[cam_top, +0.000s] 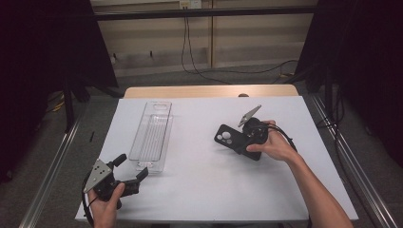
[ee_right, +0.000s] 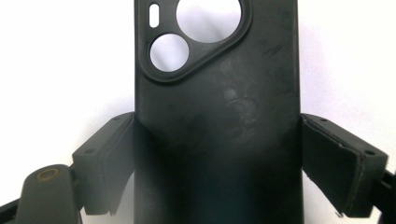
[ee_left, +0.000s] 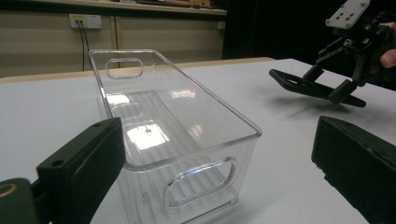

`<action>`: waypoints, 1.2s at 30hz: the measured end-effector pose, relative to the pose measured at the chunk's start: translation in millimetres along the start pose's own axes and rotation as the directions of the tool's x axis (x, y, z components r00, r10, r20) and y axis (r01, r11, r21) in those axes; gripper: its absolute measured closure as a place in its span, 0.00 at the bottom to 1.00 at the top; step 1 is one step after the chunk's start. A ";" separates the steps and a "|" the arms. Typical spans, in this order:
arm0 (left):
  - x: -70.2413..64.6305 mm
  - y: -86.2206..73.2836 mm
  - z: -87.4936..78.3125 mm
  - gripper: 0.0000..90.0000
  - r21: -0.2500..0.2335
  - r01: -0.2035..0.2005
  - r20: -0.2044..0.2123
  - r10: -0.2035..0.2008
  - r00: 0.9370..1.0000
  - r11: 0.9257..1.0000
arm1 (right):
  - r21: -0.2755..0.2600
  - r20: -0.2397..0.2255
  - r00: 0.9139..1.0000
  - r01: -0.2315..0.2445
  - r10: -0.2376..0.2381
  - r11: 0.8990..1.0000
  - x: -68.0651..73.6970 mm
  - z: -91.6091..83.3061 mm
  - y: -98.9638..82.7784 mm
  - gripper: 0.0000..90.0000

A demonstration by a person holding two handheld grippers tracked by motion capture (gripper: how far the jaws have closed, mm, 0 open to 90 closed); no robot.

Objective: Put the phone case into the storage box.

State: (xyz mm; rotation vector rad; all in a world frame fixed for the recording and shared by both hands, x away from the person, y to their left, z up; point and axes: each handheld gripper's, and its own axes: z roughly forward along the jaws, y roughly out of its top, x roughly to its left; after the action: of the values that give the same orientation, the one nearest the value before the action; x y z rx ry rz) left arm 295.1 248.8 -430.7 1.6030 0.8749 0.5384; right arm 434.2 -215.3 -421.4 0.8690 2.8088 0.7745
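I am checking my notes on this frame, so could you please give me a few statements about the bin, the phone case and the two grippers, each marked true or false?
1. The clear plastic bin has nothing in it. True.
2. The right gripper has its jaws on either side of the black phone case. True; in the right gripper view the pads meet the case's two long edges.
3. The left gripper is shut on the bin's handle. False; its jaws stand wide apart in front of the bin's near end, touching nothing.
4. The phone case lies inside the bin. False; it is on the white table, apart from the bin and to its right.
5. The bin has a handle slot in each end wall. True.
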 end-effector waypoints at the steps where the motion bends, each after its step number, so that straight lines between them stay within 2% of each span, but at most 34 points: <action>1: 0.2 0.1 0.1 0.03 0.000 -0.001 -0.001 0.001 1.000 1.000 | -0.023 0.006 1.000 -0.004 0.005 1.000 0.3 -0.5 -2.6 0.17; 2: 0.2 0.1 0.1 0.03 0.000 -0.001 -0.001 0.001 1.000 1.000 | -0.023 0.006 1.000 -0.004 0.005 1.000 0.3 -0.5 -2.6 0.17; 9: -0.2 0.2 0.3 0.03 0.003 -0.003 -0.001 0.003 1.000 1.000 | -0.125 0.037 0.998 -0.049 0.054 0.991 -2.2 -5.5 -14.0 0.17; 12: -0.2 0.2 0.4 0.03 0.003 -0.003 0.000 0.003 1.000 1.000 | -0.145 0.039 0.997 -0.058 0.064 0.988 -3.0 -7.7 -16.5 0.17; 17: -0.6 0.6 0.6 0.03 0.002 -0.012 0.003 0.012 1.000 1.000 | -0.204 0.044 0.994 -0.088 0.099 0.975 -1.8 -13.2 -23.6 0.17; 18: -0.6 0.6 0.6 0.03 0.002 -0.012 0.003 0.012 1.000 1.000 | -0.204 0.044 0.994 -0.088 0.099 0.975 -1.8 -13.2 -23.6 0.17; 19: -0.6 0.5 0.6 0.03 0.002 -0.011 0.003 0.011 1.000 1.000 | -0.232 0.055 0.993 -0.091 0.106 0.969 -1.3 -15.3 -25.7 0.17; 20: -0.6 0.5 0.6 0.03 0.002 -0.011 0.003 0.011 1.000 1.000 | -0.232 0.055 0.993 -0.091 0.106 0.969 -1.3 -15.3 -25.7 0.17; 21: -0.5 0.5 0.5 0.03 0.001 -0.011 0.005 0.011 1.000 1.000 | -0.259 0.060 0.991 -0.099 0.118 0.961 -0.3 -17.0 -28.3 0.17; 25: -0.6 0.4 0.5 0.03 0.001 -0.012 0.006 0.012 1.000 1.000 | -0.298 0.071 0.988 -0.112 0.138 0.948 1.5 -19.6 -34.0 0.17; 26: -0.6 0.5 0.5 0.03 0.001 -0.012 0.007 0.012 1.000 1.000 | -0.298 0.071 0.988 -0.112 0.138 0.948 1.5 -19.6 -34.0 0.17; 28: -0.6 0.6 0.5 0.03 0.002 -0.014 0.007 0.014 1.000 1.000 | -0.329 0.075 0.986 -0.117 0.150 0.937 2.6 -21.3 -38.0 0.17; 29: -0.5 0.6 0.5 0.03 0.002 -0.014 0.007 0.014 1.000 1.000 | -0.329 0.075 0.986 -0.117 0.150 0.937 2.6 -21.3 -38.0 0.17; 31: -0.7 0.7 0.6 0.03 0.002 -0.013 0.006 0.013 1.000 1.000 | -0.360 0.069 0.984 -0.130 0.166 0.924 3.6 -23.4 -41.6 0.17; 36: -0.4 0.9 0.6 0.03 0.002 -0.015 0.009 0.015 1.000 1.000 | -0.416 0.081 0.980 -0.134 0.183 0.899 5.7 -27.4 -46.9 0.17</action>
State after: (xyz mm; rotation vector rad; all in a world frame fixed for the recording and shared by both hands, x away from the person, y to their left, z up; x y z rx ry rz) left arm 295.5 248.1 -429.9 1.6141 0.8580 0.5404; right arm 399.4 -257.5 -420.9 1.0308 2.3595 1.2333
